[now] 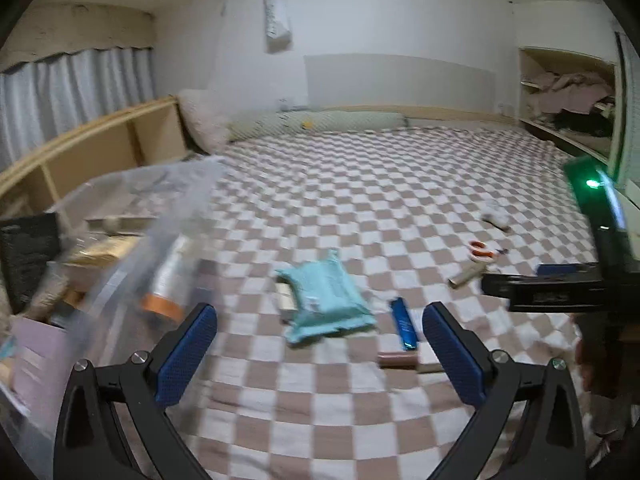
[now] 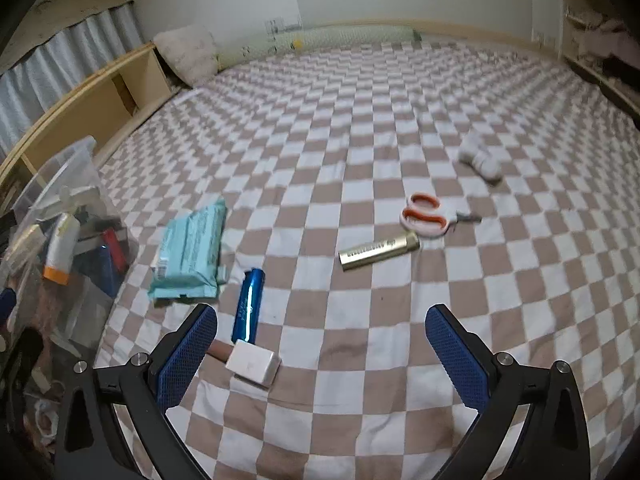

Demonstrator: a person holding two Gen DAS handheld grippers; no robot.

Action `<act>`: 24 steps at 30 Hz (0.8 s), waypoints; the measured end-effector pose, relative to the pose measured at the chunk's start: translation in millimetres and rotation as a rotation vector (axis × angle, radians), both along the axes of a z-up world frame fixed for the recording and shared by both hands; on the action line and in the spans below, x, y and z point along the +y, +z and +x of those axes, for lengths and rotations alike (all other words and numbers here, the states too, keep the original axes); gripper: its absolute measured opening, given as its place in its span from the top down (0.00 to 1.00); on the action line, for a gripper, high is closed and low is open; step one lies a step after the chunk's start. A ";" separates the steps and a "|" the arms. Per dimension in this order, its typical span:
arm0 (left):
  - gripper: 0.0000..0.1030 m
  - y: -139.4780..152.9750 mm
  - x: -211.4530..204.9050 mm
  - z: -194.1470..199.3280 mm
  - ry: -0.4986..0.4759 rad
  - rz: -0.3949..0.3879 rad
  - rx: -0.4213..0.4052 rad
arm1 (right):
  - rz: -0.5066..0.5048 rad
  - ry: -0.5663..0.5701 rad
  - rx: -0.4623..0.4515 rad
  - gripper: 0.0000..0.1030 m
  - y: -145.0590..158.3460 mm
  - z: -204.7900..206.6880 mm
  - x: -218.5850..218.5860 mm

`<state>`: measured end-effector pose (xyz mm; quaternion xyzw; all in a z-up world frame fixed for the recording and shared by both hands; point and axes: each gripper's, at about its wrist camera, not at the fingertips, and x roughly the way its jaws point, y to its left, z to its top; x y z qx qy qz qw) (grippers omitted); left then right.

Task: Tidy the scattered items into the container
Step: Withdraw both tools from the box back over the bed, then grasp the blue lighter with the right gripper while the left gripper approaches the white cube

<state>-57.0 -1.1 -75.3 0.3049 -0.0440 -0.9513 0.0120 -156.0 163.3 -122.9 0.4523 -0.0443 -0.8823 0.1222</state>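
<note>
Items lie scattered on a checkered bedspread [image 2: 360,120]: a teal wipes pack [image 2: 190,246] [image 1: 326,298], a blue tube [image 2: 248,306] [image 1: 404,324], a white-capped pink tube [image 2: 250,362], a gold tube [image 2: 378,250], orange-handled scissors [image 2: 428,216] and a rolled white sock [image 2: 480,160]. A clear plastic container [image 2: 68,216] [image 1: 132,248] at the left holds several items, one an orange-capped tube. My left gripper [image 1: 320,360] is open and empty above the wipes pack. My right gripper [image 2: 320,360] is open and empty over the bed's near part, and its body shows in the left wrist view [image 1: 560,288].
A wooden shelf unit [image 2: 100,96] and a curtain run along the bed's left side. Pillows [image 2: 188,54] and a long bolster lie at the far end. An open cupboard with clothes [image 1: 568,92] stands at the right.
</note>
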 end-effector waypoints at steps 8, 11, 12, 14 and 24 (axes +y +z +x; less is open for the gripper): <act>0.00 -46.5 23.5 -4.3 -0.094 0.069 -0.129 | -0.028 0.023 -0.078 0.00 -26.6 -13.5 -6.9; 0.00 -61.9 23.7 -8.1 -0.097 0.077 -0.181 | -0.027 0.036 -0.099 0.00 -35.2 -17.9 -11.5; 0.00 -66.7 22.2 -10.3 -0.092 0.073 -0.197 | -0.015 0.041 -0.103 0.00 -38.3 -19.5 -13.9; 0.00 -72.3 17.5 -13.2 -0.075 0.075 -0.215 | 0.011 0.050 -0.111 0.09 -44.4 -22.5 -18.8; 0.00 -90.3 -24.5 -25.5 0.063 0.169 -0.309 | 0.155 0.076 -0.154 0.59 -72.9 -34.1 -38.6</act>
